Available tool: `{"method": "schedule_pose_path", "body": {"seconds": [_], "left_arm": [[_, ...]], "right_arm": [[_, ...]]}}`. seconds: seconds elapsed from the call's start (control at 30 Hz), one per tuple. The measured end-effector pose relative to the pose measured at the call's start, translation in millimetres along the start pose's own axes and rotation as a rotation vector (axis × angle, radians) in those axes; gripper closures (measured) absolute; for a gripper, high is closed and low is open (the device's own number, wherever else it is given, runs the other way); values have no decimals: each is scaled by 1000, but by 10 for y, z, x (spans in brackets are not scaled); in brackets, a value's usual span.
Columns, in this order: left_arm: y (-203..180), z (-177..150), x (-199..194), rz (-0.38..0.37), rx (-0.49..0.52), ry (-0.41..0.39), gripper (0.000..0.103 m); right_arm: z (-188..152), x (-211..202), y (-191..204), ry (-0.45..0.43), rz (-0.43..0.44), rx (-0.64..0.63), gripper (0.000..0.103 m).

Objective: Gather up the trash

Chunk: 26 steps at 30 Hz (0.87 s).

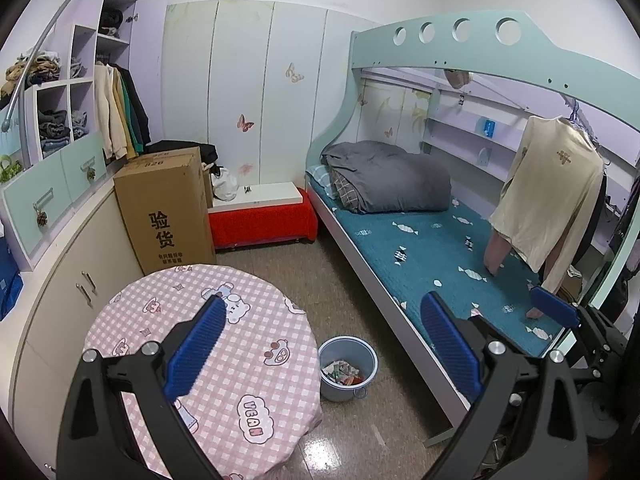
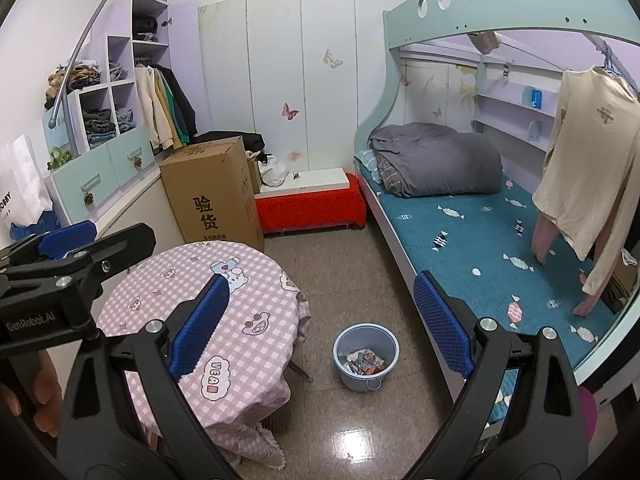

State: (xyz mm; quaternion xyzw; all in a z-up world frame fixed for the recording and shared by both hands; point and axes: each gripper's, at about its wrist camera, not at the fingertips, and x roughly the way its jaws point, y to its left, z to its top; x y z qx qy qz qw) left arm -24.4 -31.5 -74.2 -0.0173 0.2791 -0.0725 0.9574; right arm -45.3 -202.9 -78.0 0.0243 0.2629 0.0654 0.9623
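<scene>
A light blue trash bin [image 1: 347, 368] stands on the floor between the round table and the bed; it also shows in the right wrist view [image 2: 366, 356]. Crumpled wrappers and paper scraps [image 1: 342, 372] [image 2: 365, 361] lie inside it. My left gripper [image 1: 324, 344] is open and empty, held high above the table edge and bin. My right gripper [image 2: 320, 324] is open and empty, also high above the floor. The right gripper shows at the right edge of the left wrist view [image 1: 556, 306], and the left gripper shows at the left of the right wrist view [image 2: 68, 236].
A round table with a pink checked cloth [image 1: 216, 344] [image 2: 200, 304] stands left of the bin. A bunk bed with a teal mattress [image 1: 440, 256] [image 2: 480, 240] runs along the right. A cardboard box [image 1: 168, 208], a red bench [image 1: 264, 220] and cabinets [image 1: 60, 280] line the back and left.
</scene>
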Motion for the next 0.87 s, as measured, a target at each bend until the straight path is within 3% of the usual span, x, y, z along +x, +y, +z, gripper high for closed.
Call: {"method": "schedule_pose_path", "body": {"seconds": [0.6,0.77,0.87], "left_arm": [[400,13,236,33,-66,72,7],[583,-39,456,89,-105,127,7],[814,-144,683,168,-151,189,7]], "right_arm": [[21,426,249,85,36,-42,12],[32,731,344,131,70,-69,12],[3,1051,453,180,105,-109,12]]}}
